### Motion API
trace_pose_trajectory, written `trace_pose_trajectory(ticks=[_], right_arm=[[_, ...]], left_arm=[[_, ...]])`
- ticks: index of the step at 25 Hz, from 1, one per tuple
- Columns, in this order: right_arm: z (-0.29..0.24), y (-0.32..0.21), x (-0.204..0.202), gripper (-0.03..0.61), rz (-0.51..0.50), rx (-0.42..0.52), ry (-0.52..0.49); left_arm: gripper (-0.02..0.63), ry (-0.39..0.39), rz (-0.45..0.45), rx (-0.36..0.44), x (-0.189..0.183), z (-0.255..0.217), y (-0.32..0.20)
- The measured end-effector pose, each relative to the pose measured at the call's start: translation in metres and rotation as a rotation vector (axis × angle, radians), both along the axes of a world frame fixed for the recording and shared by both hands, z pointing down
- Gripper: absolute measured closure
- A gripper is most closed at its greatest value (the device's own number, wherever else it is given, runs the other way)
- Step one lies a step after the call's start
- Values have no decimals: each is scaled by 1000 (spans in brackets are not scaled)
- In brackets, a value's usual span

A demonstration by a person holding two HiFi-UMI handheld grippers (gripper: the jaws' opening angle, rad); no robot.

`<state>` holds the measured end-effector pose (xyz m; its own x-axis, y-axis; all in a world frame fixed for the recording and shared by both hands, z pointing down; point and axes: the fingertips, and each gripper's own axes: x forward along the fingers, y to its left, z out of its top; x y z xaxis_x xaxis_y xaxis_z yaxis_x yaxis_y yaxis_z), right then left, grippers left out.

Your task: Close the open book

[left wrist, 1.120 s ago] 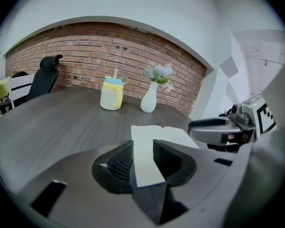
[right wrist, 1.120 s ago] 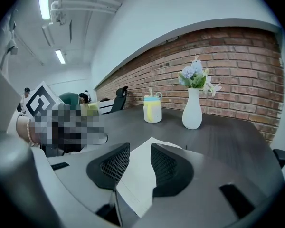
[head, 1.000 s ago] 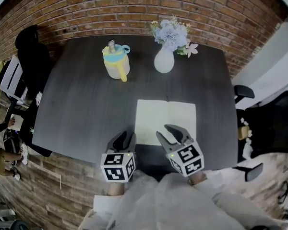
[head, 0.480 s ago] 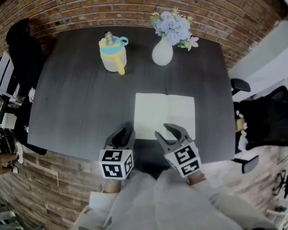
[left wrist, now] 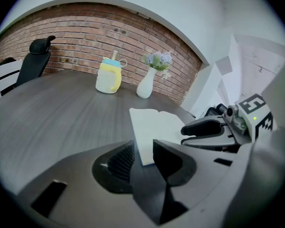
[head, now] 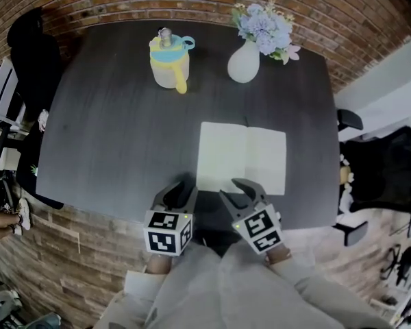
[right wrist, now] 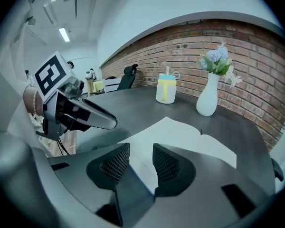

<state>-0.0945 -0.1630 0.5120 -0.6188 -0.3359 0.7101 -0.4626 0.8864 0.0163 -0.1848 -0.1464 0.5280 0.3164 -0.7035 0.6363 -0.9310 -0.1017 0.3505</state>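
Note:
An open book (head: 241, 157) with blank cream pages lies flat on the dark table (head: 109, 136), close to its near edge. My left gripper (head: 179, 189) hovers at the book's near left corner with its jaws apart. In the left gripper view that corner of the book (left wrist: 152, 122) shows through the gap of the left gripper (left wrist: 142, 148). My right gripper (head: 231, 188) is open over the book's near edge. The page edge of the book (right wrist: 180, 137) runs between the right gripper's (right wrist: 141, 151) mesh pads. Neither gripper holds anything.
A yellow cup with a blue lid (head: 168, 64) and a white vase of flowers (head: 245, 60) stand at the table's far side. A black chair (head: 27, 60) is at the left, another (head: 377, 170) at the right. A brick wall lies beyond the table.
Both grippers have sunk a little toward the table at the book's near edge. The head view has shifted. The book lies as before and the jaws keep the same width.

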Motion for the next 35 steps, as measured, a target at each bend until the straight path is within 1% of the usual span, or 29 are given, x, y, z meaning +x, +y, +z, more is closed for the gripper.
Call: trace_pose_trajectory(ticks=[6, 10, 12, 16, 18, 24, 28, 33, 35], right_arm=[[18, 6, 3, 446, -50, 6, 105], [40, 12, 6, 440, -98, 36, 165], [48, 13, 7, 436, -130, 62, 205], [58, 9, 11, 426, -232, 164, 332], [61, 9, 10, 423, -273, 193, 370], [70, 10, 6, 420, -353, 191, 418], [69, 10, 7, 419, -376, 209, 433], [68, 5, 7, 419, -394, 267, 472], [69, 7, 7, 420, -396, 266, 474]], left_arm=[[494, 24, 15, -27, 3, 11, -2], [494, 37, 30, -37, 10, 15, -3], [494, 44, 32, -39, 12, 17, -4], [494, 59, 32, -46, 16, 21, -3], [494, 63, 37, -47, 17, 22, -3], [494, 79, 42, -45, 18, 21, -6], [494, 83, 41, -52, 18, 24, -4], [494, 84, 37, -50, 15, 25, -5], [494, 83, 36, -48, 13, 25, -6]])
